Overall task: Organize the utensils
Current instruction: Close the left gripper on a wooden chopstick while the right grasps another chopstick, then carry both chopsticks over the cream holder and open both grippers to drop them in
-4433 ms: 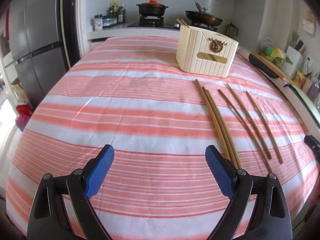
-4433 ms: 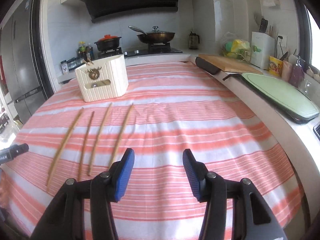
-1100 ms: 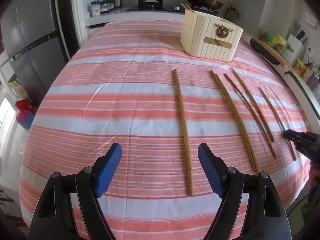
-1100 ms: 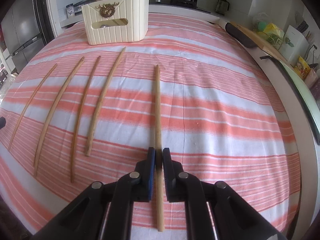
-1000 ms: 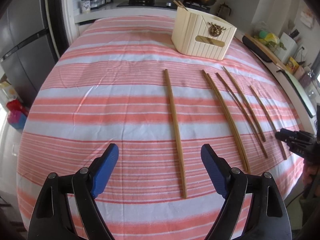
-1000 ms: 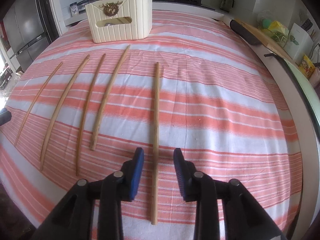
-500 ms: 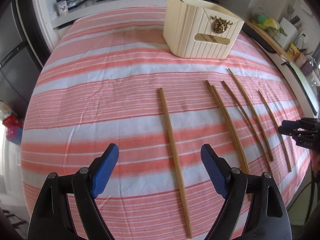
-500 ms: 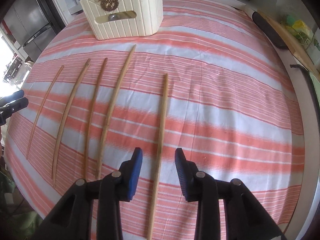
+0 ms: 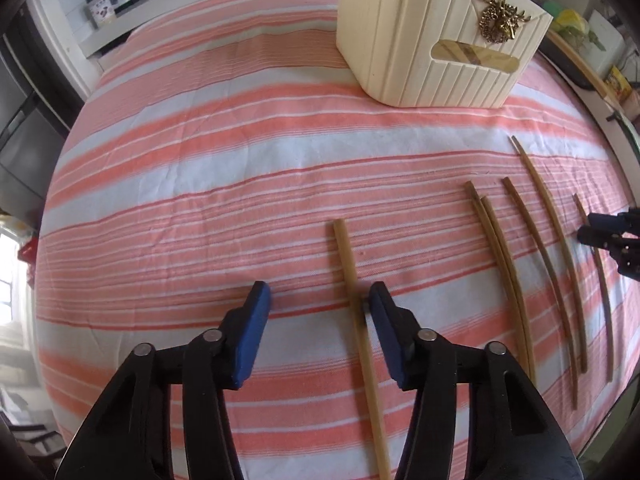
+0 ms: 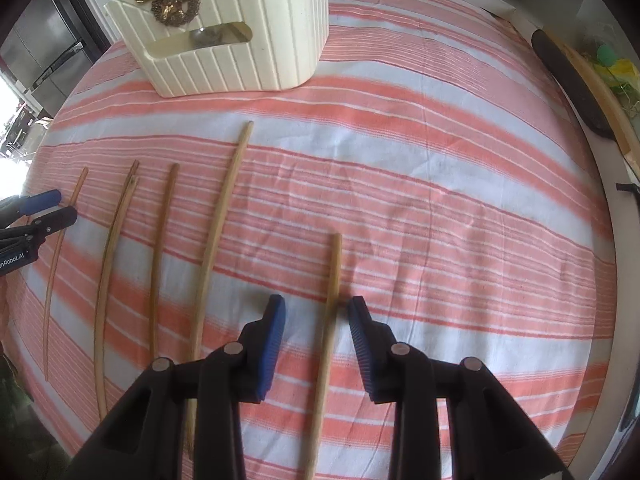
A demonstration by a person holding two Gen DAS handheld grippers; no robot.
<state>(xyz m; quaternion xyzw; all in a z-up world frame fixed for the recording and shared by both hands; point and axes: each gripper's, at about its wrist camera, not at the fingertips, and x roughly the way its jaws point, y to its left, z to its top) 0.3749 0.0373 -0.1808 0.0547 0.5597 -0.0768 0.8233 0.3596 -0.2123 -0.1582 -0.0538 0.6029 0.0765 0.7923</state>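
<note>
Left gripper (image 9: pixel 318 304): fingers wide apart, holding nothing, straddling one chopstick (image 9: pixel 356 308) that lies flat near the counter's (image 9: pixel 200 152) left edge. Right gripper (image 10: pixel 316 316): fingers parted, holding nothing, straddling another chopstick (image 10: pixel 330 312). Ribbed cream holder (image 10: pixel 248 28) stands toward the far edge
</note>
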